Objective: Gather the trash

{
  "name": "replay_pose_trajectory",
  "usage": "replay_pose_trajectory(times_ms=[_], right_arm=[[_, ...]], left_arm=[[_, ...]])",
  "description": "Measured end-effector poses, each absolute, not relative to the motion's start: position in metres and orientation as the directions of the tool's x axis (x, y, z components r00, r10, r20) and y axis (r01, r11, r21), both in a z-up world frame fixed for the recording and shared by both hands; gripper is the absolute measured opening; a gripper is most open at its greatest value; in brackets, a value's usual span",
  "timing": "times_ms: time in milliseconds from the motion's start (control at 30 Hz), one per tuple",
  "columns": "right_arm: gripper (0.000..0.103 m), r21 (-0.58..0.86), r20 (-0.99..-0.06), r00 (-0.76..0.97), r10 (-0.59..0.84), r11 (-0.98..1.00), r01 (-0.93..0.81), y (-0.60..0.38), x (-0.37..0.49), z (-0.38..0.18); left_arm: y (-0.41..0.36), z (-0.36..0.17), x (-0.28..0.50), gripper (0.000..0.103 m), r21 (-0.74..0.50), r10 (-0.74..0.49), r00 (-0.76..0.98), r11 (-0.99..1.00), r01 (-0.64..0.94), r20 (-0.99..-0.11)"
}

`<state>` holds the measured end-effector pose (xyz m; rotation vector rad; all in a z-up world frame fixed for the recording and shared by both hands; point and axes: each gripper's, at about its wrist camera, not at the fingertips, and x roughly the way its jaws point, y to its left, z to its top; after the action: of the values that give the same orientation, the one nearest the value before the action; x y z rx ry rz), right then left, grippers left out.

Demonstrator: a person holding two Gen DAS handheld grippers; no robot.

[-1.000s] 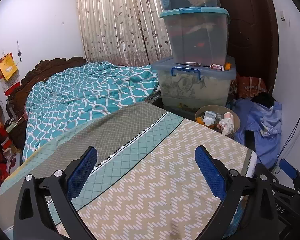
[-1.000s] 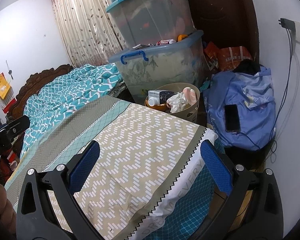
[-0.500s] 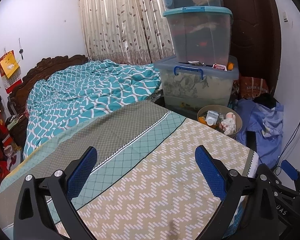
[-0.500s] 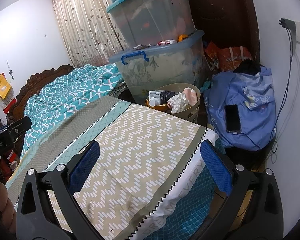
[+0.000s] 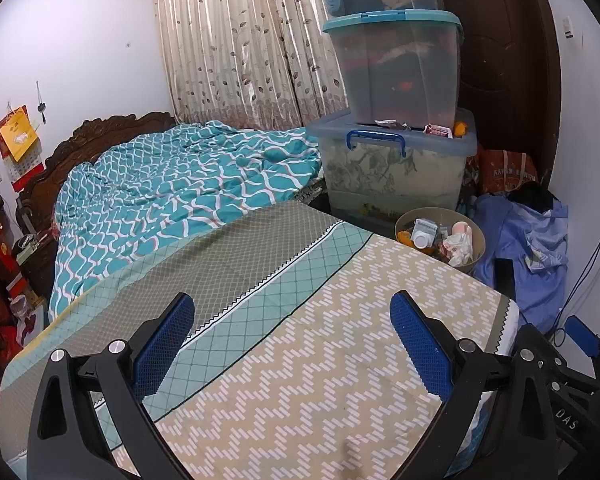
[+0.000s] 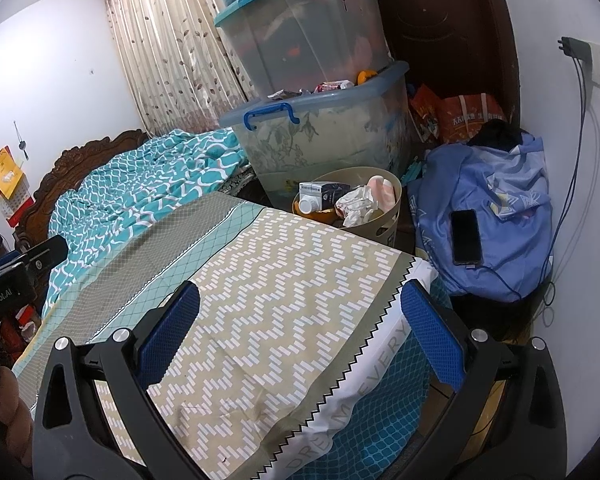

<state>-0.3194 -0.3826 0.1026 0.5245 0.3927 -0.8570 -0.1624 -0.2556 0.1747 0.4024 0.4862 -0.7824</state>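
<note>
Both grippers hang above the patterned bedspread (image 5: 300, 360), aimed toward the far corner of the bed. The left gripper (image 5: 292, 344) has its blue pads spread wide with nothing between them; the right gripper (image 6: 300, 332) is likewise apart and empty. The trash sits in a beige bin (image 6: 388, 216) on the floor past the bed's corner, beside a blue bag (image 6: 492, 216). A crumpled paper (image 6: 354, 204) and a carton (image 6: 324, 192) show; the bin's base is hidden, and the deeper contents are probably more wrappers.

Your tan trash bin (image 6: 384, 216) stands upright on the floor at one o'clock. It's heaped with crumpled paper (image 6: 354, 204) and a carton (image 6: 324, 192).
</note>
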Motion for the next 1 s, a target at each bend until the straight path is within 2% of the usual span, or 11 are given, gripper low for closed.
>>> replay_pose_trajectory(times_ms=[1000], right_arm=[[0.099, 0.277, -0.529, 0.598, -0.602, 0.543, 0.793, -0.3808, -0.3174, 0.1014]], left_arm=[[-0.2566, 0.1736, -0.1636, 0.094, 0.169, -0.565, 0.609, 0.641, 0.749, -0.558]])
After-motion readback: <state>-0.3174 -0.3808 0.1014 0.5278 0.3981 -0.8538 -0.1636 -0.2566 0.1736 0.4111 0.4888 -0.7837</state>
